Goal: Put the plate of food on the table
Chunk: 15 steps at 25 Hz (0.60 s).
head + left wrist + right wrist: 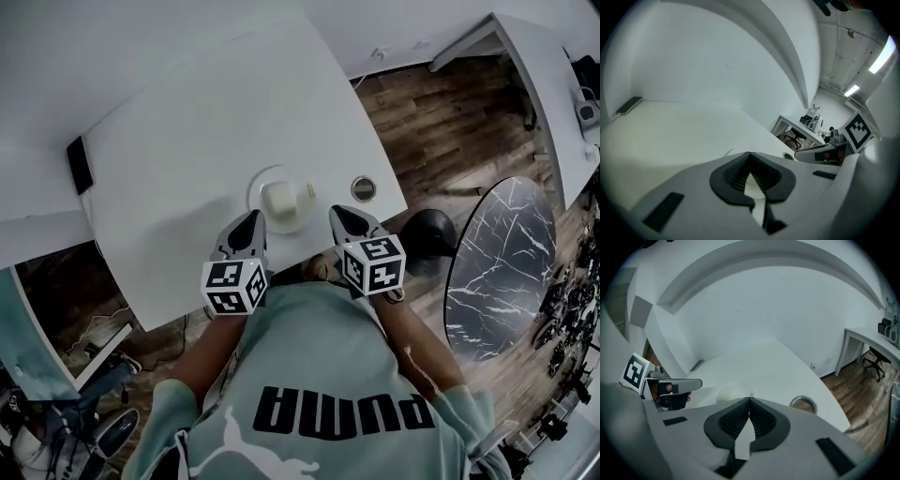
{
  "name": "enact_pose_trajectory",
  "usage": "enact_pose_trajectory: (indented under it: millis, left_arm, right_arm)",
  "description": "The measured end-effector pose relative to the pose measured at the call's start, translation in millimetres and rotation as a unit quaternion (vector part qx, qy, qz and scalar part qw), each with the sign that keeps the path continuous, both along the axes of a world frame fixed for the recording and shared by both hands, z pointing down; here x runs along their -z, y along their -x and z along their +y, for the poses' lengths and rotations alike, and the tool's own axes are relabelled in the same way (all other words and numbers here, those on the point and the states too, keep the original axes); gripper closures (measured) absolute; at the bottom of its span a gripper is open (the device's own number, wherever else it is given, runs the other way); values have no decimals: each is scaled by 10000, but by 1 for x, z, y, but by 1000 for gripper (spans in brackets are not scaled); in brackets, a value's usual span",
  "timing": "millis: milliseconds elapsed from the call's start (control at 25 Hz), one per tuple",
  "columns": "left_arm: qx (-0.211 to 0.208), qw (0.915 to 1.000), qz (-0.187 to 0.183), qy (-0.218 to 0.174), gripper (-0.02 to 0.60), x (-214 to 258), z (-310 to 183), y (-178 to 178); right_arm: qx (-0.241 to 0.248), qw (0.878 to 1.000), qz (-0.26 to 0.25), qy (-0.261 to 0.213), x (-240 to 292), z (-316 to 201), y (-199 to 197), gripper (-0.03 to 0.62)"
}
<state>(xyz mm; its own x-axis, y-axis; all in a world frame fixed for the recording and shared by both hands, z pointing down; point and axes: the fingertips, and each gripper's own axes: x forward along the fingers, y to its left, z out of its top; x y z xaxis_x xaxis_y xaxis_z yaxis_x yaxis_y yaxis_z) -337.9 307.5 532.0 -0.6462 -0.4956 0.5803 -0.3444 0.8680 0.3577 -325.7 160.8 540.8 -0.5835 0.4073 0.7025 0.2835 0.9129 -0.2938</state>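
Desk (187, 141): white, carries everything. Left gripper (251, 220) and right gripper (339, 214): jaws pressed together on both, nothing between them. Plate (258, 185): flat on the desk, between the two grippers and just ahead of their tips. Food (284, 199): pale lump sitting on the plate, looks intact. Left gripper tip is just beside the plate rim; can't tell from the head view whether it touches. My read: placement is done and only pulling both grippers clear remains.
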Motion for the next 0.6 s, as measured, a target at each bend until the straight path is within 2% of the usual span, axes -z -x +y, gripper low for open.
enact_pose_trajectory:
  millis: [240,320,600]
  left_arm:
    - [3,9995,320,72,570,-25,11,8]
    - [-41,9991,417,82,541,-31,13,11]
    - [-170,9964,809,173,503,-56,21,22]
  right_arm:
    - [236,9982,476,284,-24,12,-3,586]
    - [235,9971,616,374,-29,15,-3,585]
    - [131,9952,895,381,-44,18,4,585]
